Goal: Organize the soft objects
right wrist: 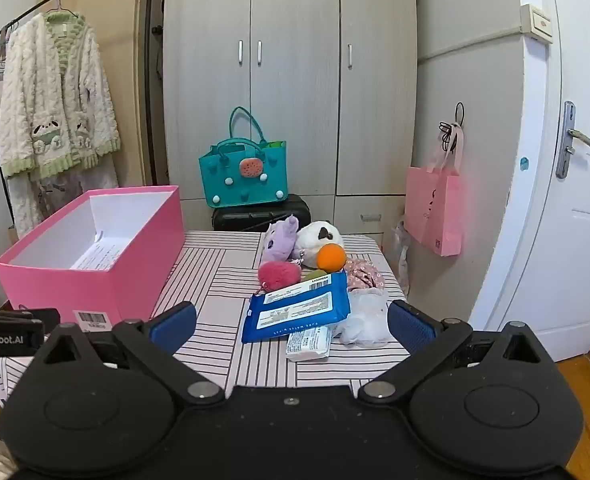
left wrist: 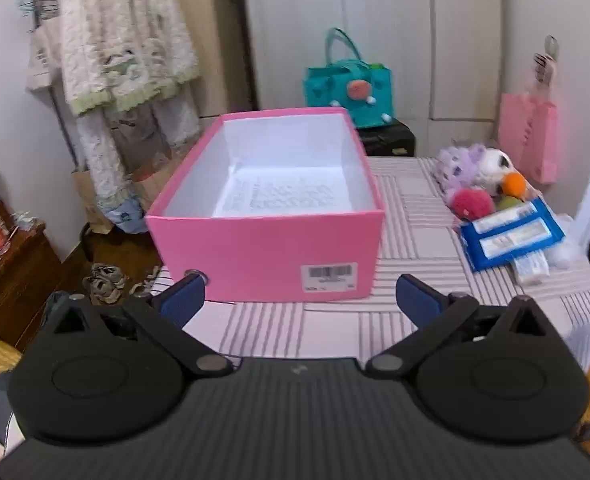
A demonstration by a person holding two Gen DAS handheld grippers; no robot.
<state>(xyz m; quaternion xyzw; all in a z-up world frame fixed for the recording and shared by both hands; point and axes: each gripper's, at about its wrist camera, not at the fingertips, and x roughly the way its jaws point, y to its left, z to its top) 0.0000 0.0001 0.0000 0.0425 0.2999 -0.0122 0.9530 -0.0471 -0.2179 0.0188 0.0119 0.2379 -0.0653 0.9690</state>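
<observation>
Left claw (left wrist: pixel 299 296): spread to its widest, nothing between the blue pads, tipped down toward the near wall of the pink box.
Right claw (right wrist: pixel 291 324): just as wide, carrying nothing, hovering short of the pile on the striped counter (right wrist: pixel 215 280).
Nearest soft things: a small white tissue pack (right wrist: pixel 309 344) peeks out from under the blue wet-wipes pack (right wrist: pixel 297 312), with a crumpled white plastic bag (right wrist: pixel 367 322) touching on the right.
Behind them: a pink pompom (right wrist: pixel 279 274), an orange ball (right wrist: pixel 332 257), a floral fabric piece (right wrist: pixel 365 274), then a purple plush (right wrist: pixel 281 238) and a white plush (right wrist: pixel 319 236) side by side at the back.
Pink box (left wrist: pixel 263 240): open on the left of the counter, well apart from the pile, only a printed sheet (left wrist: pixel 283 196) inside.
Progress: nothing packed yet, by the look of it.
Risk: everything overlaps, so lifting the wipes could drag the tissue pack or bag toward the near edge.
Risk: the round ball may roll away if nudged.
</observation>
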